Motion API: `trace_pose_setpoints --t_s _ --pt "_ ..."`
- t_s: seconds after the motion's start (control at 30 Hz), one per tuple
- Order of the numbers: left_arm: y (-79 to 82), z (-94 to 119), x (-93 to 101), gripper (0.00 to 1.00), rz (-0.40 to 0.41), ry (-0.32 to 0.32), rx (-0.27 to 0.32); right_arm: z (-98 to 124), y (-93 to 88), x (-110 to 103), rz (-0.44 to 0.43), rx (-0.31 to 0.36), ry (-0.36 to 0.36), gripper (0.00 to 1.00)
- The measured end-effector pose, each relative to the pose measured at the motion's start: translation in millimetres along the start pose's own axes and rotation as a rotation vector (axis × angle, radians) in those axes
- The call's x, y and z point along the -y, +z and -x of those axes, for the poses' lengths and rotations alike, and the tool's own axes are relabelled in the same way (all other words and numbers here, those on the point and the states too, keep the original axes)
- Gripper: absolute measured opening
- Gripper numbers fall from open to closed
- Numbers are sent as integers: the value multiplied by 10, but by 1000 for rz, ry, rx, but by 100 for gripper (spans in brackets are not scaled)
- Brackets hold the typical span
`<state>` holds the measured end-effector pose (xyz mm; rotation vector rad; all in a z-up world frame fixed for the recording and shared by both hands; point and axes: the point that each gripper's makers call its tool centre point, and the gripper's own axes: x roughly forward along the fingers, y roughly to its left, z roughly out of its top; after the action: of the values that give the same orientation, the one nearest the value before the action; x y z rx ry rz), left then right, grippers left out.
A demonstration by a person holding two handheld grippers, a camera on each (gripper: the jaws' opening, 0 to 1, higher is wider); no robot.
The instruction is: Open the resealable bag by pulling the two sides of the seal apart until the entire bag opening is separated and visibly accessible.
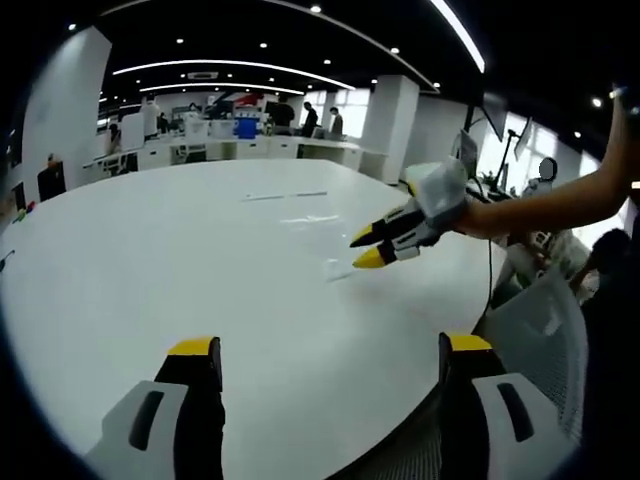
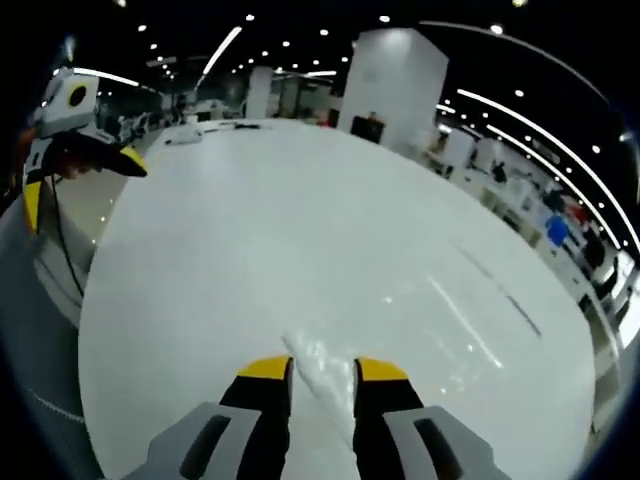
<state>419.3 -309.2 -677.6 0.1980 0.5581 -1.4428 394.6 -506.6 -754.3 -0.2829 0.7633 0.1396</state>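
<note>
The right gripper [image 2: 322,378] hovers low over the white table [image 2: 300,230], its two yellow-tipped jaws apart with one clear resealable bag [image 2: 322,365] lying flat between and just beyond them, ungrasped; in the left gripper view it [image 1: 372,247] reaches in over the bag [image 1: 335,268]; the left gripper [image 1: 330,348] stands released, jaws wide, holding nothing, above the table [image 1: 200,260] edge; one mesh chair [image 1: 540,330] sits beside it.

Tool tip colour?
Yellow tips on black fingers; clearest in the right gripper view.
</note>
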Motion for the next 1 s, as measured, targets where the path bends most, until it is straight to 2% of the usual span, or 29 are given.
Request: trace_pose_setpoints --t_s 0.37,0.57,0.77,1.0 --pt "-47 2 13 87 1 -5 -14 -156 -50 -135 14 -42 86 12" --pt "-62 12 13 87 -2 -4 -22 -213 -120 -170 71 -88 140 7" --pt "-97 18 5 87 -8 1 -33 -227 -111 -151 71 -86 178 3" --pt "-119 10 23 87 -14 -3 -42 -212 -98 -192 117 -97 197 1"
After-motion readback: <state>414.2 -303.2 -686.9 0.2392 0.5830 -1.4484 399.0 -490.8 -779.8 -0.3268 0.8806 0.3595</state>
